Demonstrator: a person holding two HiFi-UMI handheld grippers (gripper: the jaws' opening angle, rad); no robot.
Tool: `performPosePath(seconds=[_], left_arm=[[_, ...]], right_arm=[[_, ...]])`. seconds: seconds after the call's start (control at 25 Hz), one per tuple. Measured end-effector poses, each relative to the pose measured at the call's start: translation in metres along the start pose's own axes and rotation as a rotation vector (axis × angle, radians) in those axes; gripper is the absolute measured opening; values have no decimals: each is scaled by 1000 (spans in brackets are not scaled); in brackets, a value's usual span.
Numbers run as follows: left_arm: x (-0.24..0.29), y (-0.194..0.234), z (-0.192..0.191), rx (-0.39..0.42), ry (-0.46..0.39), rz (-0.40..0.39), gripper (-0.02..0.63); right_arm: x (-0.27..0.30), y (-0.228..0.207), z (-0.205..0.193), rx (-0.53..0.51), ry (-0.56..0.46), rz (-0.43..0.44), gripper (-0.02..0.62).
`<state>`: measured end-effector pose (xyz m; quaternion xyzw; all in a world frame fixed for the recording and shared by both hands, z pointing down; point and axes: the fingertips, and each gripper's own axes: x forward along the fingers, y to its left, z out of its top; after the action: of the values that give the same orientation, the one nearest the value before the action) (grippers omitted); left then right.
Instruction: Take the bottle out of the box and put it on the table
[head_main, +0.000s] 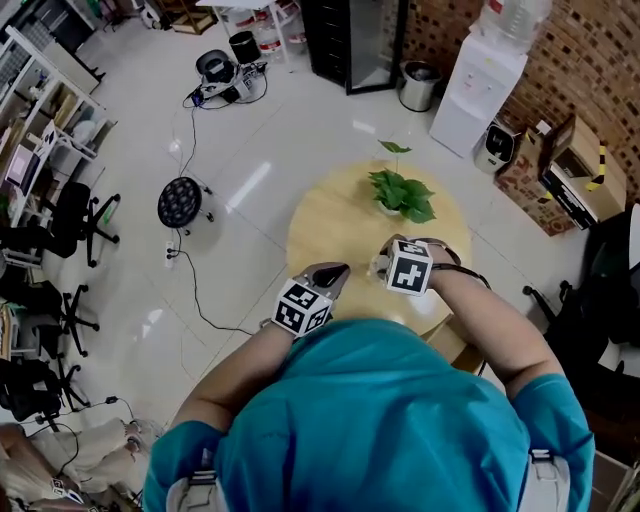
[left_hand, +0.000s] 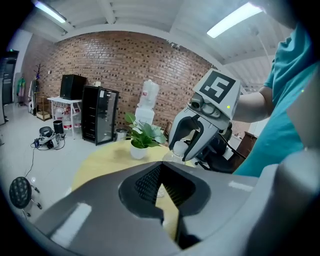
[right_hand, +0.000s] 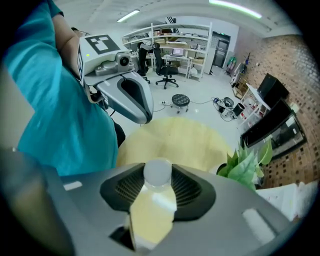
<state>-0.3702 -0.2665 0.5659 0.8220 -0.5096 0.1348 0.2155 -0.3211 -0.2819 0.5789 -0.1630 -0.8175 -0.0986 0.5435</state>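
One bottle (right_hand: 157, 173): clear, likely light, slick; hold under cap.
Right hand-held gripper (right_hand: 158, 182): clamped just below cap.
Left hand-held gripper (left_hand: 161, 168): closed, empty.

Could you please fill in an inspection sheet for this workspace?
Surface: round wooden table.
Job's things: bottle held over the table; box not seen.
Clutter: potted plant.
Grippers: right claw shut on the bottle; left claw shut, empty.
Cables: floor cable beside the table.
Surroundings: chairs, water dispenser, brick wall.
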Motion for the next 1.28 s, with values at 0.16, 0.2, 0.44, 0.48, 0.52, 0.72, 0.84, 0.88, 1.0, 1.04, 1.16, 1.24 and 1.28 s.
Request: performPosePath(seconds=[0.16, 0.2, 0.44, 0.48, 0.52, 0.72, 0.84, 0.88, 1.0, 1.04, 1.16, 1.24, 1.28], left_arm=[[-5, 4, -19, 0, 7, -15, 0], [-4, 8, -24, 3, 12, -20, 0], [1, 24, -12, 12, 17, -64, 0], [1, 21, -10, 17, 21, -73, 0], [2, 19, -8, 23, 24, -78, 0], [12, 3, 0, 37, 15, -84, 0], [18, -11, 4, 44, 5, -78, 1], [18, -15, 6, 44, 0, -73, 0], [19, -28, 10, 48, -23, -61, 0], [20, -33, 10, 49, -31, -59, 0], [29, -52, 14, 52, -56, -69, 0], [32, -65, 17, 59, -73, -88, 0], [30, -71, 19, 65, -83, -99, 1]], right_arm=[[9, 2, -1, 20, -37, -6, 178], [12, 0, 0, 32, -60, -12, 181], [13, -17, 18, 111, -176, -62, 230], [12, -16, 19, 118, -186, -63, 235], [9, -15, 19, 122, -195, -67, 239], [-15, -12, 9, 134, -284, -117, 272], [-45, -13, 1, 168, -397, -154, 272], [-57, -14, -2, 185, -438, -164, 272], [-91, -11, -20, 243, -583, -202, 268], [-102, -9, -29, 256, -637, -220, 265], [-129, -3, -63, 282, -772, -282, 233], [-139, 3, -85, 312, -830, -321, 198], [-143, 7, -91, 340, -858, -342, 175]])
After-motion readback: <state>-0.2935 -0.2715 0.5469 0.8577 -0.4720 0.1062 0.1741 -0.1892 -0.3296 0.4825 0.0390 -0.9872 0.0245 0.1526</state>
